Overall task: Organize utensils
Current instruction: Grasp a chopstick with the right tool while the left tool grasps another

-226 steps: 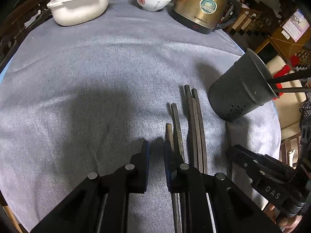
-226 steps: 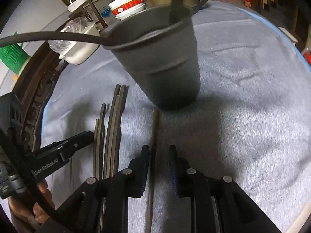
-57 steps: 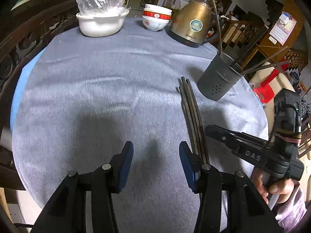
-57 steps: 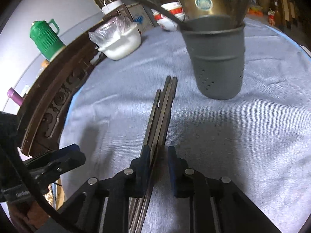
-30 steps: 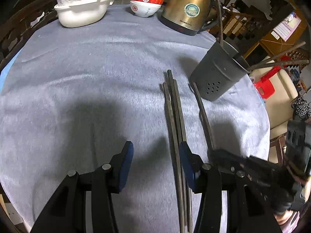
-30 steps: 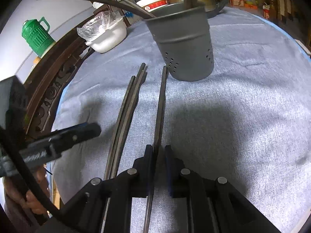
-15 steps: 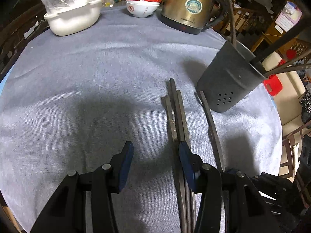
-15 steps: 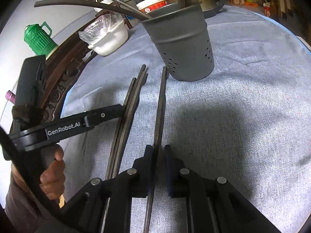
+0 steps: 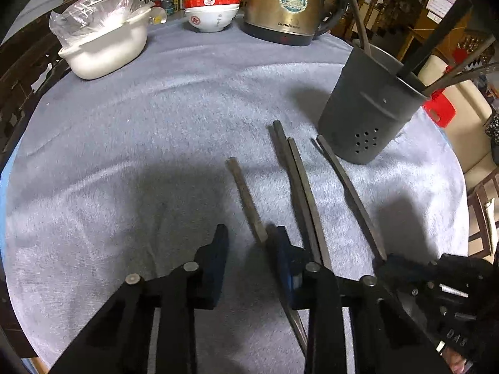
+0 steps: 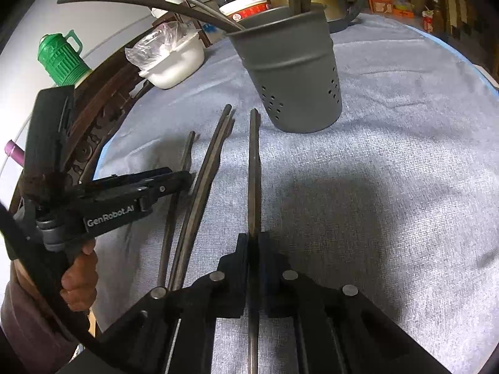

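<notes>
Several dark chopsticks lie on the grey tablecloth [image 9: 124, 131] in front of a dark perforated utensil holder [image 9: 368, 109] with utensils standing in it. My left gripper [image 9: 249, 243] is low over the cloth, its jaws closing. One chopstick [image 9: 246, 199] lies between them against the right finger, and the left pad is clear of it. A pair of chopsticks [image 9: 299, 187] lies just to its right. My right gripper [image 10: 254, 240] is shut on another chopstick [image 10: 255, 171] that points at the holder [image 10: 290, 74]. The left gripper [image 10: 184, 180] shows beside it.
At the far edge of the table stand a white pot [image 9: 103, 50] with a plastic bag in it, stacked bowls [image 9: 212, 9] and a brass kettle [image 9: 287, 6]. A green jug [image 10: 62, 56] stands beyond the dark wooden rail. The table's edge runs close on the right.
The left jaws have narrowed. The leftmost chopstick has parted from the pair, slid left and now lies between them. The right gripper keeps its grip and place.
</notes>
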Motion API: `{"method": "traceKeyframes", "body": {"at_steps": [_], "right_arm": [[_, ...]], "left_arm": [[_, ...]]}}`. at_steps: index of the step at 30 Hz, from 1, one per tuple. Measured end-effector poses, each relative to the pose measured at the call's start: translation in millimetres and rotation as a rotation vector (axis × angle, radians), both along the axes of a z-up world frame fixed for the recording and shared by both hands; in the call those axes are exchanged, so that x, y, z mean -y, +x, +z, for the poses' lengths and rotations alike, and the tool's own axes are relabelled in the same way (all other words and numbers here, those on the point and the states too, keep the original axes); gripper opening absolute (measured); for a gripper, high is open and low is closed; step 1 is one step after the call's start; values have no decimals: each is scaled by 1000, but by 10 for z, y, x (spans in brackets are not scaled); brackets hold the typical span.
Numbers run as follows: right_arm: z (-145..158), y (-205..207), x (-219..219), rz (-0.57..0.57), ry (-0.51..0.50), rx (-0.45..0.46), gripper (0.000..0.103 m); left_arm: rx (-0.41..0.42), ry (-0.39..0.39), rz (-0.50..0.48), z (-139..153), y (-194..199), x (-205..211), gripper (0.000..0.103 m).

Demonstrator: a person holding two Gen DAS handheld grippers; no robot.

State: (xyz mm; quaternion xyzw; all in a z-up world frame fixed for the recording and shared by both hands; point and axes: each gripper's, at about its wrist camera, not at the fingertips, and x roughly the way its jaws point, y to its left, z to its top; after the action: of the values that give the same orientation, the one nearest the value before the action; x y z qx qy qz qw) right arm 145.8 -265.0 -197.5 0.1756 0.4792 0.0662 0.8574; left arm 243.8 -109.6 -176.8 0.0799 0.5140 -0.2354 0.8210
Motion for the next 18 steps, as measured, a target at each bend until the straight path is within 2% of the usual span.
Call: {"method": "traceKeyframes", "body": {"at_steps": [2, 5, 10, 11, 14, 18], "right_arm": [[2, -21, 11, 0, 0, -10, 8], [6, -70, 19, -2, -5, -29, 8], [61, -164, -122, 34, -119, -61, 8], [72, -154, -146, 44, -130, -60, 12], [76, -46, -131, 33, -128, -63, 12], [90, 193, -69, -5, -132, -59, 15]], "left_arm": [[-1, -9, -18, -7, -26, -74, 21], [-30, -40, -41, -14, -76, -223, 19], [-88, -94, -66, -26, -74, -356, 19], [-104, -106, -56, -24, -36, -371, 20], [-123, -104, -4, -10, 69, -395, 25], [-146, -89, 52, -9, 236, -381, 26]]}}
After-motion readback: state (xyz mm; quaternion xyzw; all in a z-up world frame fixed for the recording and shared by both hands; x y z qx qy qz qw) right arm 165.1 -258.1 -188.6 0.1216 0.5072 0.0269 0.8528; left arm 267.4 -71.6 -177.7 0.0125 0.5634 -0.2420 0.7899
